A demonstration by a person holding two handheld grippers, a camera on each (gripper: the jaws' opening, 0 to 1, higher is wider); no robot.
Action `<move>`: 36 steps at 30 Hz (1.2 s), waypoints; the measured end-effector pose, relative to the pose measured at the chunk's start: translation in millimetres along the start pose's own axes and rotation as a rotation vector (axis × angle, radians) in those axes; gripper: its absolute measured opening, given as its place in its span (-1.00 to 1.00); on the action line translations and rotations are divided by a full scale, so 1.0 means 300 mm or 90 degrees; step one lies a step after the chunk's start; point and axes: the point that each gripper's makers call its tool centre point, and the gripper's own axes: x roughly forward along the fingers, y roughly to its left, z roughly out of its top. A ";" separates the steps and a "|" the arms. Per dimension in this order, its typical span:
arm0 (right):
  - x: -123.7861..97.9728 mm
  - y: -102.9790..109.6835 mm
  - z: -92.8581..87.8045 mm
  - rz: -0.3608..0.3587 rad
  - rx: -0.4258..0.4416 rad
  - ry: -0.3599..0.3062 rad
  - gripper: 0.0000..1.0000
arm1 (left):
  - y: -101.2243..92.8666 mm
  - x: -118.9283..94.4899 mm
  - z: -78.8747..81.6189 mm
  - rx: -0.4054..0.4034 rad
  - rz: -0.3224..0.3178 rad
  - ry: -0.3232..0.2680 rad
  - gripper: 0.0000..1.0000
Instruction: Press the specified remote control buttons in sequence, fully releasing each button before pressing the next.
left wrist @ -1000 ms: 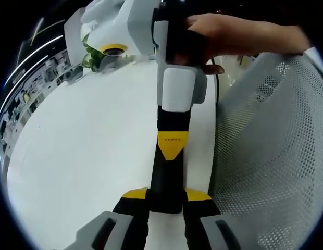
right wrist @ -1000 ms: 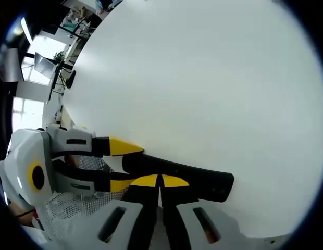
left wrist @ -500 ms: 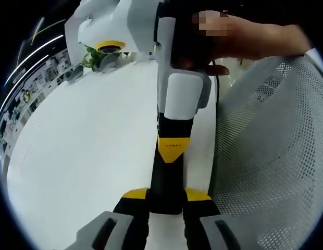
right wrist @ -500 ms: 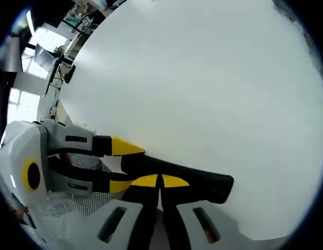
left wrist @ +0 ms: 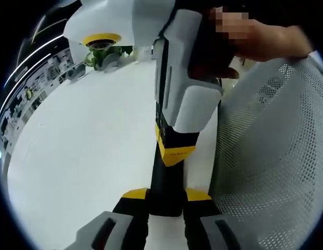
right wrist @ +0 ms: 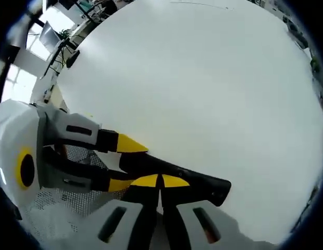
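Black and slim, the long plastic remote control (left wrist: 165,182) lies on the white tabletop (left wrist: 83,140), clamped at one end by the left gripper (left wrist: 165,197). The right gripper (right wrist: 160,182), tips pressed together, bears down on its face. Judging by this, one press is underway; how many remain cannot be told.

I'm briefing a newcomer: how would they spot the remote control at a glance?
Start at the wide white table. Beside the white perforated mesh surface lies a long, slim black bar, the remote control. It is the one black object there, held at one end by the left hand-held gripper.
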 end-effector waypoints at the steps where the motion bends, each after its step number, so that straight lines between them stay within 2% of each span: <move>1: 0.001 0.007 0.002 0.017 0.016 -0.003 -1.00 | 0.002 0.002 0.004 0.003 0.001 -0.005 -0.50; 2: 0.001 0.013 0.002 0.036 0.044 -0.004 -1.00 | -0.003 0.008 0.012 0.014 0.001 -0.016 -0.50; 4: -0.011 0.025 0.012 0.059 0.061 -0.012 -1.00 | -0.007 0.009 0.013 0.025 0.002 -0.016 -0.51; 7: -0.054 0.034 0.057 0.095 0.087 -0.067 -1.00 | -0.004 0.009 0.012 0.016 0.001 -0.011 -0.51; 11: -0.103 0.038 0.080 0.153 0.146 -0.101 -1.00 | -0.004 0.009 0.012 0.016 0.000 -0.013 -0.51; 15: -0.171 0.051 0.111 0.200 0.173 -0.148 -1.00 | -0.005 0.008 0.013 0.018 0.000 -0.013 -0.51; 20: -0.277 0.126 0.111 0.292 0.154 -0.209 -1.00 | -0.005 0.008 0.013 0.015 0.000 -0.016 -0.51; 23: -0.358 0.158 0.120 0.330 0.134 -0.289 -1.00 | -0.004 0.008 0.013 0.012 0.000 -0.017 -0.50; 26: -0.461 0.185 0.127 0.349 0.087 -0.387 -1.00 | -0.006 0.009 0.013 -0.005 -0.002 -0.016 -0.50; 27: -0.486 0.195 0.121 0.358 0.077 -0.404 -1.00 | -0.006 0.009 0.013 -0.003 -0.002 -0.016 -0.50; 28: -0.509 0.202 0.116 0.360 0.065 -0.421 -1.00 | -0.006 0.008 0.013 -0.002 -0.001 -0.017 -0.50; 30: -0.574 0.207 0.114 0.346 0.039 -0.485 -1.00 | -0.007 0.008 0.013 -0.003 -0.001 -0.017 -0.50; 32: -0.625 0.201 0.102 0.293 -0.007 -0.537 -0.98 | -0.007 0.009 0.013 -0.007 0.000 -0.017 -0.50; 33: -0.644 0.185 0.095 0.247 -0.029 -0.558 -0.96 | -0.007 0.008 0.014 -0.008 0.001 -0.017 -0.50; 36: -0.690 0.176 0.075 0.201 -0.050 -0.602 -0.98 | -0.006 0.009 0.013 -0.010 0.001 -0.016 -0.50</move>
